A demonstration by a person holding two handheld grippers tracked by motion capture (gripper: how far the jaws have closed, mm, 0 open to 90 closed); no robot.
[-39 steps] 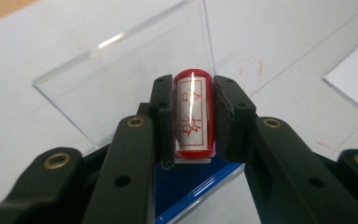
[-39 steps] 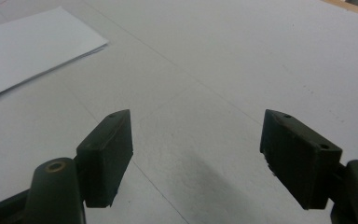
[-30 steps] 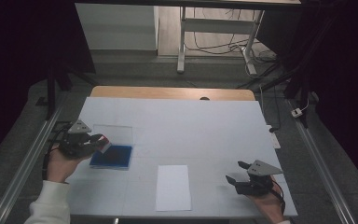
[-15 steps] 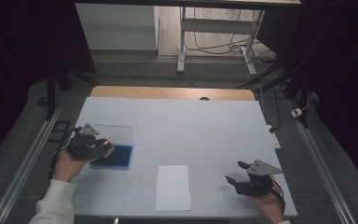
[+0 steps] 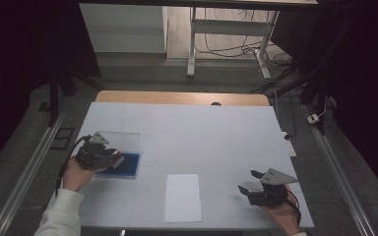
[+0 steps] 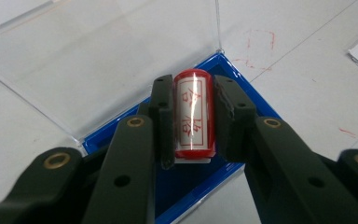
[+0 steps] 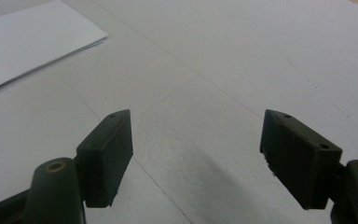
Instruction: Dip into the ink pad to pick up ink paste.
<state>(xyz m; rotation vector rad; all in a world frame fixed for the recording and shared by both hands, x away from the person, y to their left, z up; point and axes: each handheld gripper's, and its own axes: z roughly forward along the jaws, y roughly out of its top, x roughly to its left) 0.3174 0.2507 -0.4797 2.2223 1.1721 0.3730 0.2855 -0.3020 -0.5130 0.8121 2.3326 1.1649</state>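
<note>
- The left gripper (image 6: 193,123) has come down over the last second from just above the blue ink pad case (image 5: 126,164) to sit low over it — in the high view the hand now covers the case's left part.
- Its fingers (image 6: 162,122) are closed tight on the red stamp (image 6: 194,114), one pad on each side of the barrel, with the stamp held over the blue tray and the clear lid (image 6: 102,56) lying open flat on the tabletop (image 5: 202,132) behind.
- My reading: the stamp is being lowered to take ink, and the white sheet of paper (image 5: 182,197) near the front edge looks like the place for the print afterwards.
- The right gripper (image 7: 196,156) has kept its place at the front right, fingers wide apart with nothing between them, above bare tabletop just beside the paper.
- Writing: the stamp's white label carries two red characters in a red frame — they look Chinese, but glare across them keeps me from reading them surely. Faint red smears mark the tabletop beyond the case.
</note>
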